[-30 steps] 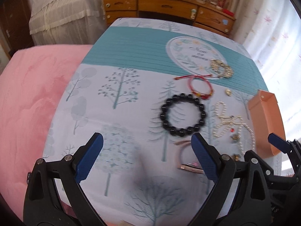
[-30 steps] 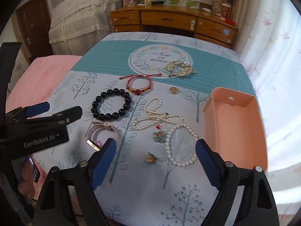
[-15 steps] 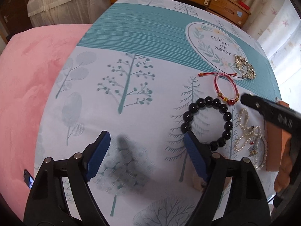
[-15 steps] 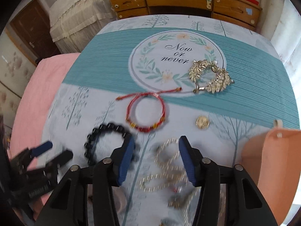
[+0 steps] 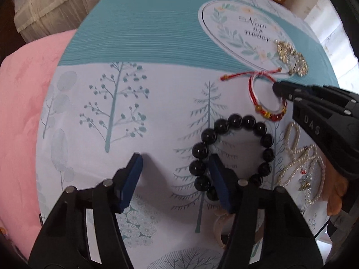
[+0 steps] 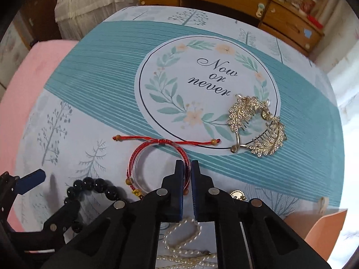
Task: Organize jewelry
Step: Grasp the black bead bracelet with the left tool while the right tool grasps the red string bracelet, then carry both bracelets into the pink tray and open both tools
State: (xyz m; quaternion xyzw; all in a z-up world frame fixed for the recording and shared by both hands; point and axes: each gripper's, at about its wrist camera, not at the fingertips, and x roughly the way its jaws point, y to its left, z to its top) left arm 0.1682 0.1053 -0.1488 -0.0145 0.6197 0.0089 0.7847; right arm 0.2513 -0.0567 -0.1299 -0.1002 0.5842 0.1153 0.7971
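Note:
My right gripper (image 6: 187, 168) is shut on the right side of the red cord bracelet (image 6: 143, 154), which lies on the tablecloth; it also shows in the left wrist view (image 5: 254, 94) with the right gripper's tip (image 5: 278, 88) on it. My left gripper (image 5: 175, 168) is open, its right finger (image 5: 218, 177) over the black bead bracelet (image 5: 233, 121), its left finger on bare cloth. The black bracelet also shows in the right wrist view (image 6: 94, 185). A pearl necklace (image 5: 298, 157) lies right of it. A gold leaf hair comb (image 6: 255, 123) lies beyond.
A peach tray (image 6: 318, 226) stands at the right edge of the table. A small gold charm (image 6: 237, 194) lies by the right gripper. A pink watch band (image 5: 218, 223) lies under the left gripper. A pink bed is on the left, a wooden dresser behind.
My right gripper moved forward and closed on the red cord bracelet. My left gripper moved forward and narrowed, its right finger now over the black bead bracelet.

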